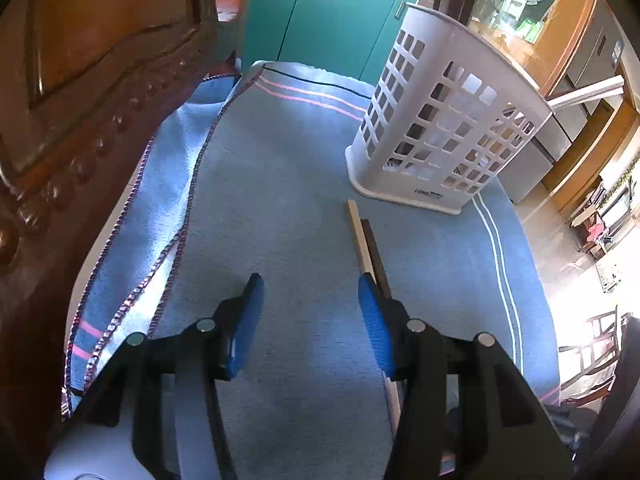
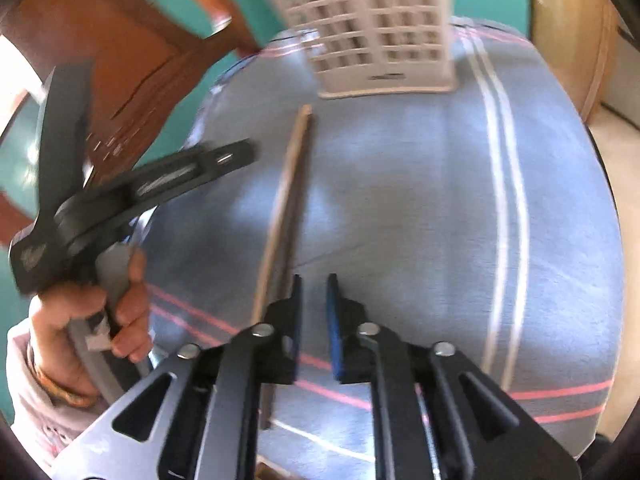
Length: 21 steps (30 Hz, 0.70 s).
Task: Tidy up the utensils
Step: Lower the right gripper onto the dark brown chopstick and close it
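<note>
My left gripper gapes empty; my right gripper, nearly closed, holds nothing. I should straddle the stick near its middle before lifting toward the far basket.

Matt wooden stick on fuzzy cloth; glossy plastic basket.

The left tool had black arms with silver round screws and ribbed blue pads. The left hand showed bare skin, a pale pink sleeve and an orange bangle.
</note>
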### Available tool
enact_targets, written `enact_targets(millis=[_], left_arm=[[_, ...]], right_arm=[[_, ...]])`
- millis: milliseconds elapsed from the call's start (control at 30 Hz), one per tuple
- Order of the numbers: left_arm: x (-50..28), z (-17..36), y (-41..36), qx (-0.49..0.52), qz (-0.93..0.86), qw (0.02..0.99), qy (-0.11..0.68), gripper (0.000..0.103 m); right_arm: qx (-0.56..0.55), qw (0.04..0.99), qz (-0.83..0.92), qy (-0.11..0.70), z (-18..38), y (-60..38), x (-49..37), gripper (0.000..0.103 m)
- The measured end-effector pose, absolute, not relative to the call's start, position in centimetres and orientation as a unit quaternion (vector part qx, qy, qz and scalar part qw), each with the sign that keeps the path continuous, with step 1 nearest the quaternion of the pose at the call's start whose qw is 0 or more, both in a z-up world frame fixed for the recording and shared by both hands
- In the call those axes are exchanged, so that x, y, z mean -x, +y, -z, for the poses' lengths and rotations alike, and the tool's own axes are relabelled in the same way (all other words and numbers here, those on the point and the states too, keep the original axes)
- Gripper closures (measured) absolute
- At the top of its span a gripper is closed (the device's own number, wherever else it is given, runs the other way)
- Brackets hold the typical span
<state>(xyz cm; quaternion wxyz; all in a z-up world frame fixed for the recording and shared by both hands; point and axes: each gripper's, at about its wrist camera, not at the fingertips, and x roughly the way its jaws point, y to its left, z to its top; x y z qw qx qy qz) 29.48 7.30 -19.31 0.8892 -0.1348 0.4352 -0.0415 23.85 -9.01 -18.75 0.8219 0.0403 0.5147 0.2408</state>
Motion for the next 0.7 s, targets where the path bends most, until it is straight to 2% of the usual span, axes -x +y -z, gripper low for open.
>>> enact_targets(millis=[300,367,400,700], left_arm=[[-29.5,19.7,7.6,0.143,0.040,0.887,0.437,0.051],[-29.5,19.7,7.6,0.144,0.041,0.886,0.439,0.049],[-29.4,19.8,7.6,0.144,0.043,0.885,0.440,0.049],[-29.3,19.7,7.3,0.140,0.050,0.886,0.440,0.048]], right_arm=[[0.050,0.839,-0.207,0.501,19.0,-6.7,-22.9,0.083],[0.054,0.839,-0.205,0.501,19.0,-6.8,-23.0,0.091],[0.045,0.838,-0.207,0.504,19.1,-7.3,-23.2,0.096],[-0.084,0.840,-0.123,0.522,18.7,-14.9,-23.2,0.097]])
